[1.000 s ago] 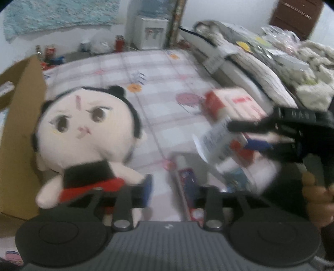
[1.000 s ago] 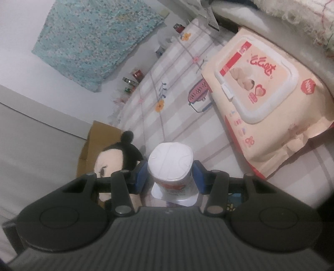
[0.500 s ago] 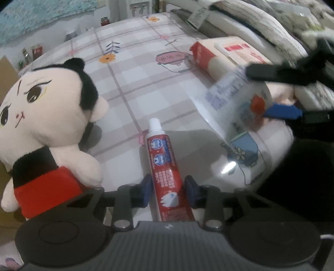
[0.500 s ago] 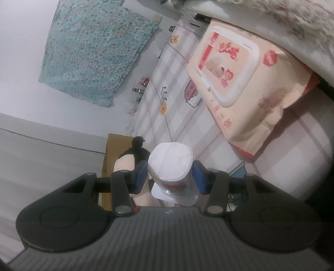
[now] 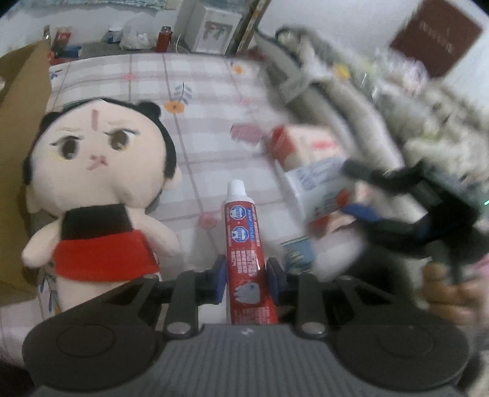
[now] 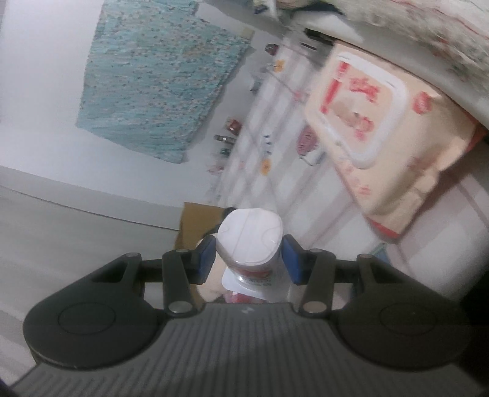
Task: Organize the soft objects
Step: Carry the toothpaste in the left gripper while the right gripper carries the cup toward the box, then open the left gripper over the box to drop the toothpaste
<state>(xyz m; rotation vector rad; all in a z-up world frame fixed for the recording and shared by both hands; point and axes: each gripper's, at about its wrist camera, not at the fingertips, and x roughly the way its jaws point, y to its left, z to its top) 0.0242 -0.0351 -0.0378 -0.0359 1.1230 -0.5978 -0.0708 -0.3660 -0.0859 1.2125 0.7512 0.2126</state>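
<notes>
My left gripper point(image 5: 246, 278) is shut on a red toothpaste tube point(image 5: 244, 241) with a white cap pointing away, held above the bed. A plush doll point(image 5: 97, 189) with a black-haired head and a red and black outfit sits to its left, against a cardboard box point(image 5: 18, 152). My right gripper point(image 6: 249, 261) is shut on a white tube with a flat cap point(image 6: 249, 241); it appears blurred at the right of the left wrist view point(image 5: 321, 189). A peach wet-wipes pack point(image 6: 382, 137) lies on the bed by the bedding.
The checked bed sheet point(image 5: 207, 128) spreads ahead. Piled blankets and pillows point(image 5: 382, 100) run along the right. A teal cloth point(image 6: 159, 82) hangs on the wall. Cans and a water dispenser point(image 5: 214, 27) stand beyond the bed.
My left gripper closed on the toothpaste tube and lifted it, tilting the view up. My right gripper, still holding the white tube, swung and turned; the view is blurred.
</notes>
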